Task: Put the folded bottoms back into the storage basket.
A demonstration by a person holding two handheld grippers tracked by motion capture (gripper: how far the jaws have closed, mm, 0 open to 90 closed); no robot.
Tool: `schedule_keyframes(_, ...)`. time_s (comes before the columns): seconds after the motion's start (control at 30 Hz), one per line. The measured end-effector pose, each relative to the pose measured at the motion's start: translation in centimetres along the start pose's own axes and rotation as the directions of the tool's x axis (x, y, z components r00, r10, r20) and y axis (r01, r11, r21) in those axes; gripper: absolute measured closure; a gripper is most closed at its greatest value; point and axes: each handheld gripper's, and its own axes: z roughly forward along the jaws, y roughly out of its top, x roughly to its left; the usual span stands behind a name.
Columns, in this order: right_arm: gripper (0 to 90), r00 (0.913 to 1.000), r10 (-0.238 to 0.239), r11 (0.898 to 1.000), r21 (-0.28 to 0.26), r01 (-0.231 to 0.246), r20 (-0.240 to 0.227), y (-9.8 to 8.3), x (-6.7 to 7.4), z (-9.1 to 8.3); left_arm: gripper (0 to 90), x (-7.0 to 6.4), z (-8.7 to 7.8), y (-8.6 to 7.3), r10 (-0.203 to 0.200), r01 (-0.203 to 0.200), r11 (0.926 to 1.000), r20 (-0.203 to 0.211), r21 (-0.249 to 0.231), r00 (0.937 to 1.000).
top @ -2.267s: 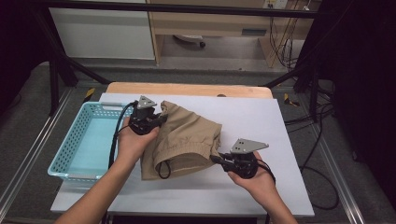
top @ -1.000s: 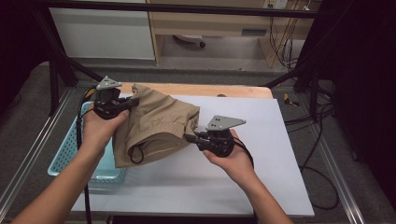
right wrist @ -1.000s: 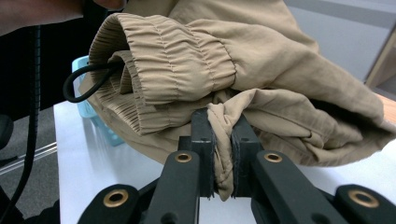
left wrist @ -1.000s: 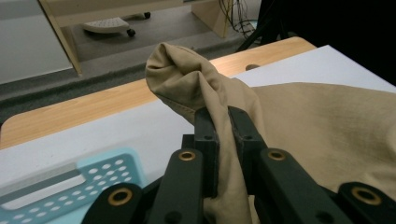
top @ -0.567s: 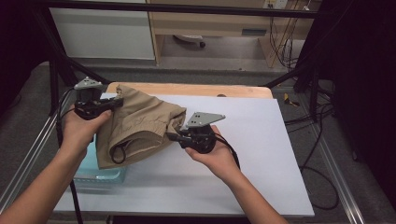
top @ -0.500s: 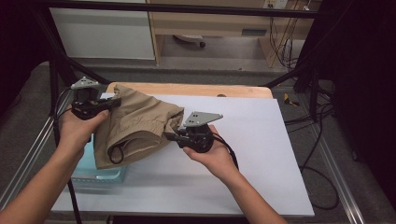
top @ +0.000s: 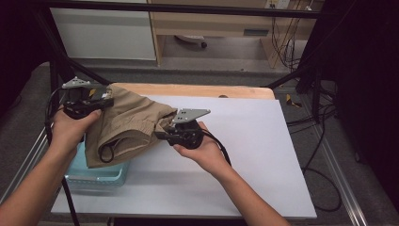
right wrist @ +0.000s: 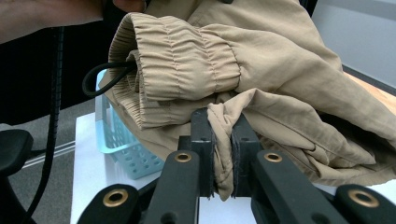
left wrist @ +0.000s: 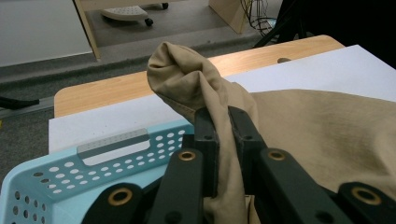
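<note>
Right gripper (top: 162,135): jaws closed on a bunched fold of the shorts (top: 127,125), tan cloth pinched flat between the pads in the right gripper view (right wrist: 223,154). Just beyond those jaws the elastic waistband (right wrist: 187,60) curls over, with a black drawstring loop (right wrist: 100,74) hanging off its end.

The shorts hang in the air between the two grippers, long axis running from the right jaws to the left jaws, sagging in the middle.

Left gripper (top: 107,100): jaws also closed on cloth, a twisted corner of the shorts poking up past the pads (left wrist: 224,121). Nothing else is held.

Key relation: the basket (top: 96,172) sits below and beside the left jaws, at the edge of the surface (top: 263,141); its perforated rim and handle slot (left wrist: 112,147) lie directly under the left jaws. The lower hem of the shorts already overhangs the basket. The left hand (top: 70,132) is the nearer one; the right jaws are over bare surface, off to the side of the basket.

Judgement: placing the shorts means bringing the right end across over the basket, then lowering both.
</note>
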Motion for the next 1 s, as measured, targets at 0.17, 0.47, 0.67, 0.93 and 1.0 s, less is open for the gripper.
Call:
schedule_keyframes(0.17,83.3,0.9999,-0.007,1.000,0.010,0.007,-0.008,0.3,0.0,0.6,83.3,0.3,-0.2,-0.1,-0.002,0.002,1.0000,-0.009,0.002,1.0000)
schedule_keyframes(0.47,83.3,0.9999,-0.008,1.000,0.014,0.008,-0.008,0.5,0.2,1.2,83.3,1.0,-0.9,-0.2,-0.004,0.004,1.0000,-0.022,-0.001,0.9997)
schedule_keyframes(0.67,83.3,0.9997,-0.017,1.000,0.012,0.017,-0.015,1.0,0.6,1.7,83.3,1.5,-1.5,-0.3,-0.012,0.011,0.9999,-0.032,-0.011,0.9994)
schedule_keyframes(0.93,83.3,0.9996,-0.023,0.999,0.022,0.023,-0.019,1.3,1.1,2.7,83.3,2.3,-1.9,-0.6,-0.017,0.016,0.9998,-0.044,-0.016,0.9989)
schedule_keyframes(1.0,83.3,0.9995,-0.026,0.999,0.028,0.027,-0.016,1.4,1.2,2.9,83.3,2.5,-2.1,-0.6,-0.024,0.023,0.9995,-0.047,-0.022,0.9986)
